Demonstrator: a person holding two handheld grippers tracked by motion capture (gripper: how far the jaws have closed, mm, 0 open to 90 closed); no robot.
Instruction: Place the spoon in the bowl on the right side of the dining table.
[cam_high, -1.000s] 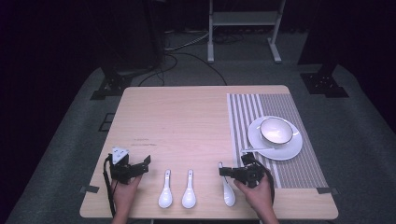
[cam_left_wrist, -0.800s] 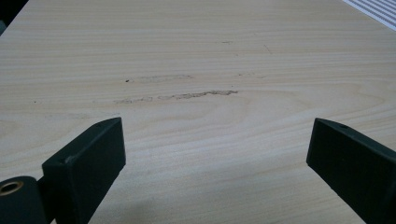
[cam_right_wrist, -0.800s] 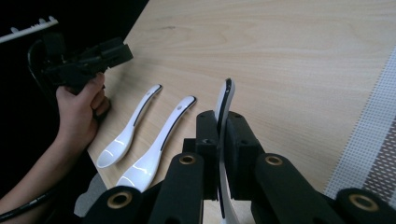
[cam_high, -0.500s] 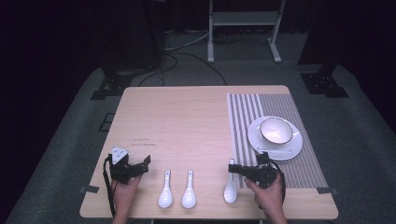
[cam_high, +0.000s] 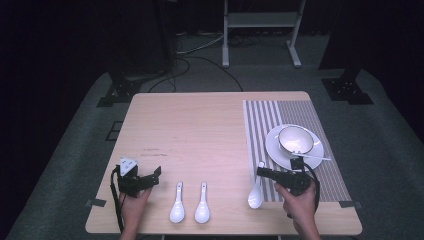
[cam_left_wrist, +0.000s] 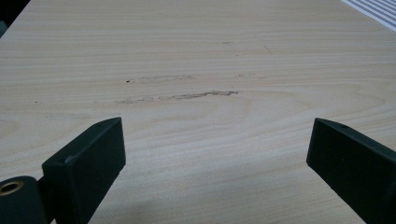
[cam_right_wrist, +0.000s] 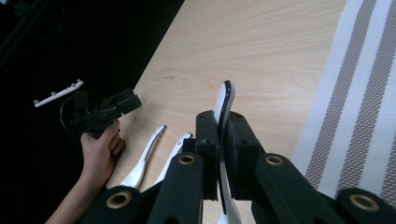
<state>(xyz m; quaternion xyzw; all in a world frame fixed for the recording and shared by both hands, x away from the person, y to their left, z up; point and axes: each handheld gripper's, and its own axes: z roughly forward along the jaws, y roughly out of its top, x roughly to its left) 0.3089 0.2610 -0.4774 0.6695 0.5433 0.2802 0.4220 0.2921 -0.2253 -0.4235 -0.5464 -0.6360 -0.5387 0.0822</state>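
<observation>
Item – held spoon (cam_high: 256, 192): white ceramic soup spoon, pinched by its handle in the right gripper (cam_high: 261, 172). In the right gripper view the handle (cam_right_wrist: 223, 105) stands edge-on between the two black jaws, which are pressed tight against it. In the high view the bowl end hangs toward the person at the left edge of the striped placemat (cam_high: 300, 112), apparently clear of the table (cam_high: 200, 120), though contact cannot be ruled out.

Item – left gripper (cam_high: 156, 173): resting near the table's front left, jaws spread wide. Its own view has bare wood between them, nothing held.

Item – two more soup spoons (cam_high: 177, 209) and (cam_high: 202, 207): white, side by side on the bare wood between the two hands, handles pointing away from the person.

Item – bowl (cam_high: 295, 139): white, upright on a white saucer (cam_high: 280, 152) on the placemat, just beyond the right hand (cam_high: 300, 202). A thin light stick lies on the saucer's near rim; what it is cannot be told.

Step in hand, as judged: carrying the first spoon from the row toward the place setting – pick-up done, placing not yet done.

Next move calls for: a short carry rightward onto the mat or to the bowl, keeping the pinch firm on the narrow handle, which could swivel, and lowering the spoon gently before the jaws part.
</observation>
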